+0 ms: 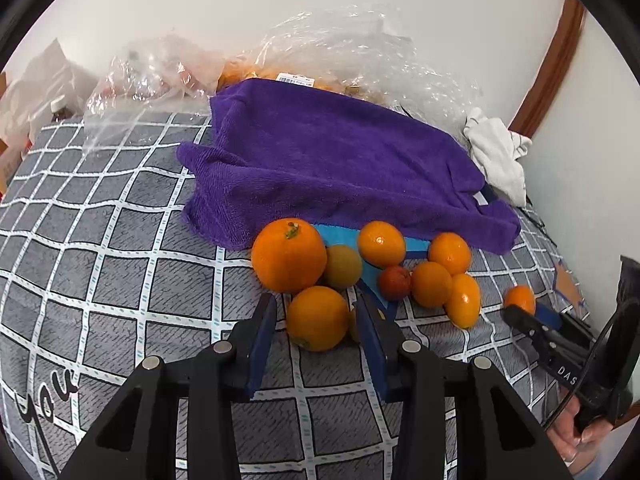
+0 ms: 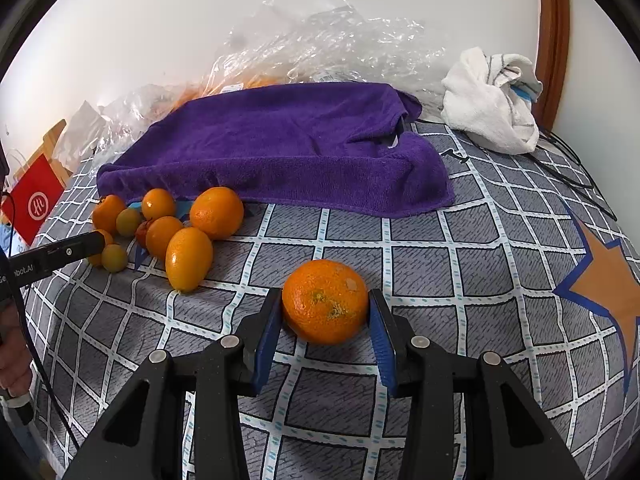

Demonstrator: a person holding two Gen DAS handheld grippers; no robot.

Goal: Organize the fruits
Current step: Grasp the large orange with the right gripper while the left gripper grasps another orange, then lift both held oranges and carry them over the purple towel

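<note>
Orange (image 2: 325, 301) between right hand-held gripper (image 2: 325, 320) pads

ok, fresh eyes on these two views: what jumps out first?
The purple towel draped across the grid-patterned bedspread, with a cluster of oranges along its near edge. One lone orange sits apart between the right gripper fingers; the left gripper brackets another orange in the cluster.

Your left wrist camera looks steeply down along its fingers, close over the fruit cluster (image 1: 360, 276) on the checked bedspread (image 1: 120, 264), facing the wall. Your right wrist camera, similarly tilted, sits further right over a lone orange (image 2: 325, 301). Both views share the purple towel (image 1: 340, 160), the cluster and each other's gripper.
</note>
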